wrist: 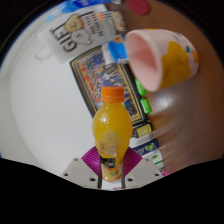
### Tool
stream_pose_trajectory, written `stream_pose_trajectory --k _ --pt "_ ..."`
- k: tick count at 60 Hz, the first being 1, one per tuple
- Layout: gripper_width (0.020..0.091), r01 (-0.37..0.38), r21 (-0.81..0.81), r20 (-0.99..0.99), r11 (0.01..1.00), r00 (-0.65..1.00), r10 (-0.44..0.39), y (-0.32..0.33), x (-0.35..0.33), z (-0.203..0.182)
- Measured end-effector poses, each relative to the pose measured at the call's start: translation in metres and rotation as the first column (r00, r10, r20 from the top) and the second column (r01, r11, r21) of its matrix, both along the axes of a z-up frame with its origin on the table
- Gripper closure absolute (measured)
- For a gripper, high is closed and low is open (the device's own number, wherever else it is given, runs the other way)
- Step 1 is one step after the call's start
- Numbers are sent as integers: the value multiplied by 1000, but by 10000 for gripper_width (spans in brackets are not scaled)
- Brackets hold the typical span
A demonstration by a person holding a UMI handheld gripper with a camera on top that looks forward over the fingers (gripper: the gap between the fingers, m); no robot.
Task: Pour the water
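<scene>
Holding the orange bottle point(112, 128) upright, the jaws of the gripper point(109, 167) pinch its lower body between the magenta pads point(97, 158), so the bottle is clamped and appears to be carried. Its orange cap point(112, 94) is on, and the liquid inside looks orange rather than clear, whatever the task calls it. Beyond and to one side of the bottle sits a pink cup point(158, 55) with a yellow-orange patch on its wall, seemingly held by a person's hand point(198, 110), its mouth tipped toward the bottle. Under both lies a white round worktop point(30, 110) with printed packets or booklets point(85, 38) scattered on it.

The step in hand looks like bringing bottle to cup. To do it well, the cap probably has to come off first; pouring cannot begin until then. The grip sits low, so tilting should be slow, with the neck brought right over the cup's rim before rotating. Keeping the squeeze firm matters, since a smooth plastic wall may slip as the weight shifts.
</scene>
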State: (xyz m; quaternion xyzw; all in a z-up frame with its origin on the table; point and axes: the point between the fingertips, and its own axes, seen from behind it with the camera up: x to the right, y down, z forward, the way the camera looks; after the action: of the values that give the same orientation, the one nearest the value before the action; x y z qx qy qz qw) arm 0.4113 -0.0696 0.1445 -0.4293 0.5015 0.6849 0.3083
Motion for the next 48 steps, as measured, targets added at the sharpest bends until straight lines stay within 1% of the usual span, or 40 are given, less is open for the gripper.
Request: stream_pose_trajectory --k 5,10,17,22,28,31,34,37,39,41,44,47,48 --pt "851 27 -26 -130 999 991 -30 1 22 -19" --pt "848 14 -49 -166 999 986 -22 1 30 -29" --pt "850 -29 -55 -185 998 983 18 -4 28 -27" --pt "849 -69 -53 -137 996 989 62 -8 22 -20" --pt "849 -136 -46 65 990 988 139 -15 11 -11" --pt "849 -162 -40 222 986 961 167 -21 11 -7" --pt "849 -174 -35 402 984 899 173 -22 13 -4" --pt "847 -171 -18 575 985 804 150 -21 27 2" --pt "848 -170 11 674 985 729 118 -23 43 3" --pt "850 -161 19 761 987 642 90 -21 52 14" --pt "851 -165 47 862 985 505 43 -21 72 24" --pt "850 -159 81 937 984 349 -20 -19 103 26" --pt "849 -150 76 957 986 287 -30 -19 110 30"
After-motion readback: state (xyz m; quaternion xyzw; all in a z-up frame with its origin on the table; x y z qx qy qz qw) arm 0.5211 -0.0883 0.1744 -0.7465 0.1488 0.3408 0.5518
